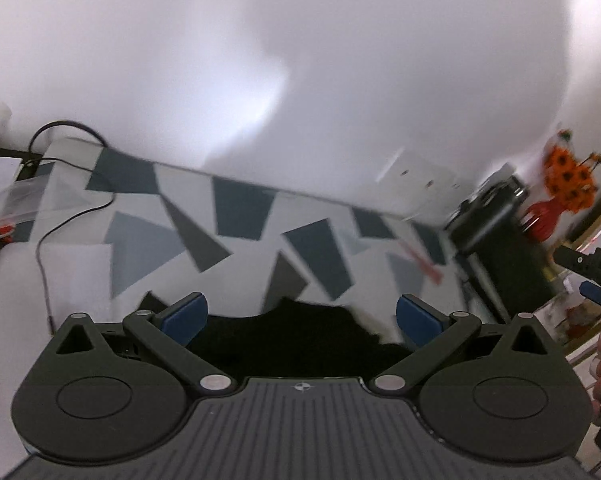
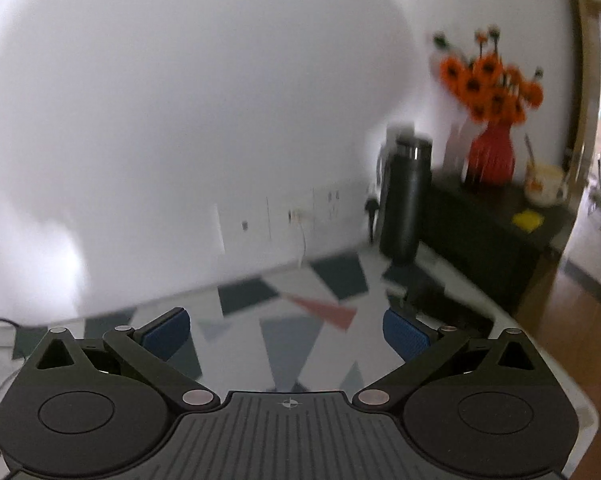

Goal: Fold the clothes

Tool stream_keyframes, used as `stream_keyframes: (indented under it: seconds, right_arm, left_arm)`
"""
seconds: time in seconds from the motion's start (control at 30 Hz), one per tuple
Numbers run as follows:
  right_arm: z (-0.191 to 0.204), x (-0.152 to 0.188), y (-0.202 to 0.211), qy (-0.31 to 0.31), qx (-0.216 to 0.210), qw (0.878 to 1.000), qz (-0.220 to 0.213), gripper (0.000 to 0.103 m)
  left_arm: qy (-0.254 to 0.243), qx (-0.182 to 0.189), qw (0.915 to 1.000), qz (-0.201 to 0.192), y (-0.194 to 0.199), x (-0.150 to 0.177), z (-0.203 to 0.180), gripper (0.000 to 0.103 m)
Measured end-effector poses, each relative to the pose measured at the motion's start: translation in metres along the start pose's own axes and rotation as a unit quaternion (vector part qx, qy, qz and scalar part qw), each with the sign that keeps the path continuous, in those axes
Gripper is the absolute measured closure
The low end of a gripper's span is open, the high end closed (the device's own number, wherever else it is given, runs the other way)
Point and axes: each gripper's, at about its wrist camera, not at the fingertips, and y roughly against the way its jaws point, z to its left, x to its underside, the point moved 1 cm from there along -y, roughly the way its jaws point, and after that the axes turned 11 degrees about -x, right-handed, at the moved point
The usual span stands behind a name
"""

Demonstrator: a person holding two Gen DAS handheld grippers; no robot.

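Both tongs stood released and empty: left tongs (image 1: pixel 300 314) above black cloth (image 1: pixel 300 340), right tongs (image 2: pixel 286 334) over bare table (image 2: pixel 300 344). Likely reaching for a grasp; next, lower onto a cloth edge and pinch.

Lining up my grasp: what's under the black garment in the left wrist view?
The black garment lies on the geometric-patterned tablecloth, between the open left gripper pads. Whatever sits beneath its middle is covered.

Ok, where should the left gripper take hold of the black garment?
Probably its far edge, which rises in a peak between the open left gripper fingers. Come straight down from above: the black garment lies flat on the table, directly below.
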Motion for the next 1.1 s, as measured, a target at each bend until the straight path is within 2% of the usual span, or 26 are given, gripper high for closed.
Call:
stream_keyframes:
  seconds: [0.13,0.23,0.37,0.5,0.63,0.7,0.77,0.9,1.0,1.03,1.1]
  right_arm:
    - [-0.008,0.000,-0.033,-0.010,0.024,1.000,-0.011,0.001]
    - [-0.010,0.005,-0.053,0.017,0.025,1.000,-0.005,0.001]
    - [-0.023,0.030,-0.070,0.051,0.004,0.998,0.040,0.001]
    - [-0.034,0.053,-0.092,0.069,-0.010,0.994,0.085,0.006]
    - [-0.042,0.057,-0.112,0.064,-0.029,0.993,0.096,0.009]
    - [-0.044,0.059,-0.123,0.063,-0.048,0.992,0.103,0.017]
    - [-0.040,0.064,-0.133,0.077,-0.080,0.986,0.127,0.026]
    - [-0.023,0.088,-0.145,0.143,-0.136,0.965,0.174,0.032]
    - [-0.018,0.108,-0.150,0.175,-0.142,0.952,0.206,0.032]
    - [-0.019,0.113,-0.150,0.178,-0.142,0.950,0.215,0.032]
    - [-0.021,0.122,-0.150,0.183,-0.137,0.945,0.234,0.035]
  left_arm:
    - [-0.011,0.010,0.9999,0.003,-0.020,0.007,0.006,0.001]
    - [-0.032,-0.016,0.9994,-0.002,-0.030,0.006,0.001,0.001]
    - [-0.083,-0.048,0.9953,-0.011,-0.035,0.005,-0.007,0.001]
    - [-0.123,-0.046,0.9913,-0.010,-0.043,0.004,-0.005,0.001]
    - [-0.141,-0.065,0.9879,0.000,-0.064,-0.004,0.004,0.001]
    - [-0.138,-0.069,0.9879,0.007,-0.078,-0.010,0.012,0.001]
    - [-0.129,-0.064,0.9893,0.026,-0.093,-0.016,0.018,0.001]
    - [-0.133,-0.058,0.9873,0.065,-0.119,-0.014,0.026,0.001]
    - [-0.148,-0.091,0.9812,0.083,-0.131,-0.004,0.030,0.001]
    - [-0.138,-0.103,0.9813,0.086,-0.133,0.000,0.034,0.001]
    - [-0.097,-0.094,0.9861,0.097,-0.133,0.010,0.045,0.001]
